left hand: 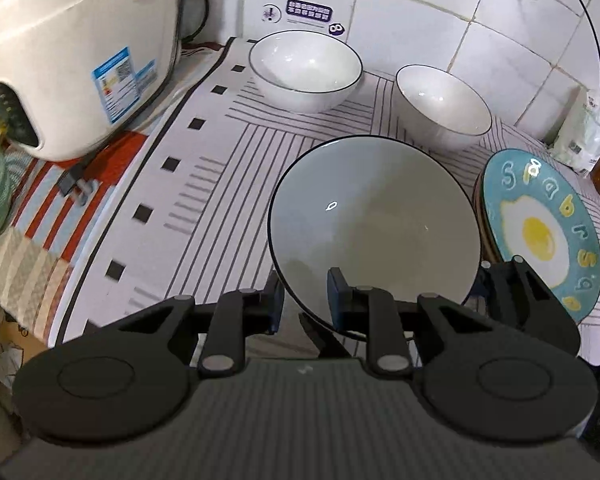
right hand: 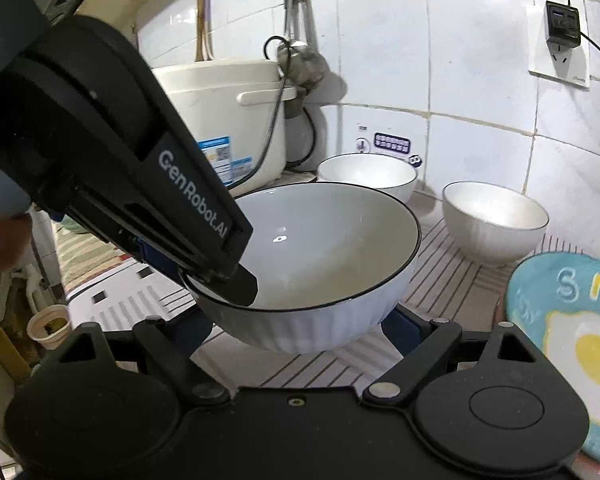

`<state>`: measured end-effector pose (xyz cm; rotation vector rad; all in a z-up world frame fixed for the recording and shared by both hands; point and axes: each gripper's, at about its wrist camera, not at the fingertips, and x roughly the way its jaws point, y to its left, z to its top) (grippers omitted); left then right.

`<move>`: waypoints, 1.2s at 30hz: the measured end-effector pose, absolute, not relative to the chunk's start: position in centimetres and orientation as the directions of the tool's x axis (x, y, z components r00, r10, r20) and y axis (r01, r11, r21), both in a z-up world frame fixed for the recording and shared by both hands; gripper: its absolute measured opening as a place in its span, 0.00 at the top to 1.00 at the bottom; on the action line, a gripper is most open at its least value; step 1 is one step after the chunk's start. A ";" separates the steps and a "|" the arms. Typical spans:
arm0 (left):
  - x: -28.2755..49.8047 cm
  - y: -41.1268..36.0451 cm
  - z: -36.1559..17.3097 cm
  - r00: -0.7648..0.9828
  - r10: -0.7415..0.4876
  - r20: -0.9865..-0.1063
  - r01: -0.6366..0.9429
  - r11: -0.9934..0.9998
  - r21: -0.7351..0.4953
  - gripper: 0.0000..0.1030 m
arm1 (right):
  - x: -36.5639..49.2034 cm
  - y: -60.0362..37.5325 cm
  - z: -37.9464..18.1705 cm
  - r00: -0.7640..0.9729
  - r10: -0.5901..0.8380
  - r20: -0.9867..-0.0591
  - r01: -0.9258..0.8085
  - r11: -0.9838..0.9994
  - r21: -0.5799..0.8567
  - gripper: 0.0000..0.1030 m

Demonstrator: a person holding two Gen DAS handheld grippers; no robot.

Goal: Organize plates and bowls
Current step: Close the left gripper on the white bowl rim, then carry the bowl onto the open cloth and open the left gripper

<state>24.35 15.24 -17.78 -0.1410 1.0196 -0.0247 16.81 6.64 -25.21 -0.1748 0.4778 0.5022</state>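
left gripper [left hand: 303, 300] is pinching the near rim of the big bowl [left hand: 374, 224], holding it over the mat [left hand: 204, 184].
right gripper [right hand: 296, 332] is gaping wide beneath it, its fingertips hiding behind the bowl. two small bowls [left hand: 305, 68] are standing behind, the egg plate [left hand: 540, 232] beside, the cooker [left hand: 72, 52] crowding the left.

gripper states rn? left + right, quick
Left tool: shut on the rim of the big bowl, one finger inside, one outside.
Right tool: open, fingers either side of that bowl's base; contact cannot be told.
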 end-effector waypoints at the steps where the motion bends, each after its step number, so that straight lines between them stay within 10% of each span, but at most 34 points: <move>1: 24.7 15.2 -17.9 0.522 -0.090 -0.848 -0.045 0.990 -0.133 0.79 | 17.3 6.5 -25.1 0.767 0.418 -0.487 -0.498 0.866 -0.040 0.09; 20: 27.6 14.5 -19.5 0.498 -0.045 -0.866 -0.059 0.995 -0.086 0.79 | 20.4 8.8 -26.8 0.727 0.197 -0.658 -0.399 0.900 -0.172 0.11; 36: 24.1 11.6 -14.5 0.551 -0.071 -0.832 0.046 0.997 -0.055 0.60 | 14.9 1.5 -18.0 0.790 0.161 -0.592 -0.294 0.946 -0.135 0.09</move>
